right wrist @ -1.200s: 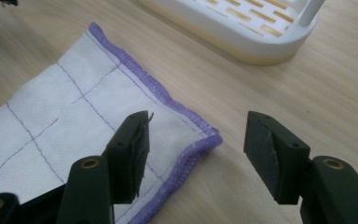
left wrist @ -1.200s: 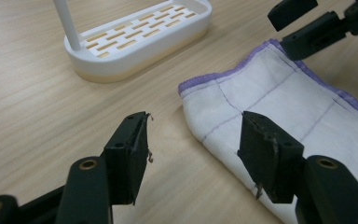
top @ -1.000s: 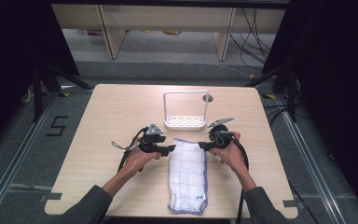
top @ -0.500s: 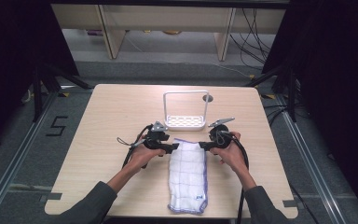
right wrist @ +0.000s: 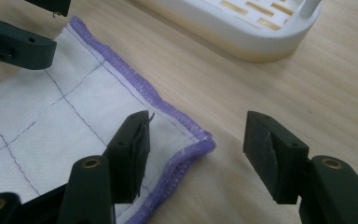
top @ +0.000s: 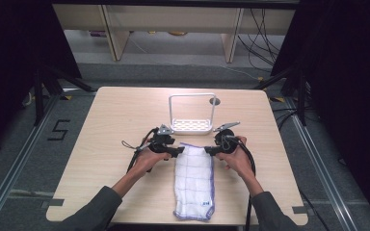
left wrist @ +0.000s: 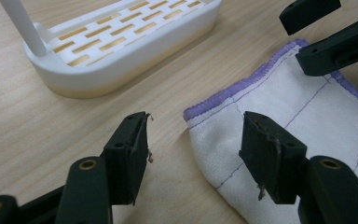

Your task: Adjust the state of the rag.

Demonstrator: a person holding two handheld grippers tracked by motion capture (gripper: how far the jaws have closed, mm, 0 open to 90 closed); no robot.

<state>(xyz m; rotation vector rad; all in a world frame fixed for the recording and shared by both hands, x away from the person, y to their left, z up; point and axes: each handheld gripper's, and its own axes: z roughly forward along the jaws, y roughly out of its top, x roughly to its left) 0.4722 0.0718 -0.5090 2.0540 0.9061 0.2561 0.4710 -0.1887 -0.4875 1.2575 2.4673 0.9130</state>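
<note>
We see the folded cloth lying flat on the counter, its near end bunched. Each far corner sits between released jaws that have just narrowed: left gripper, right gripper. A white rack stands just beyond.

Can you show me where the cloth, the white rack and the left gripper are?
cloth (top: 194, 180): high view, its middle.
white rack (top: 191, 126): high view, slotted base.
left gripper (left wrist: 193, 158): left gripper view, midway between its tips.
</note>
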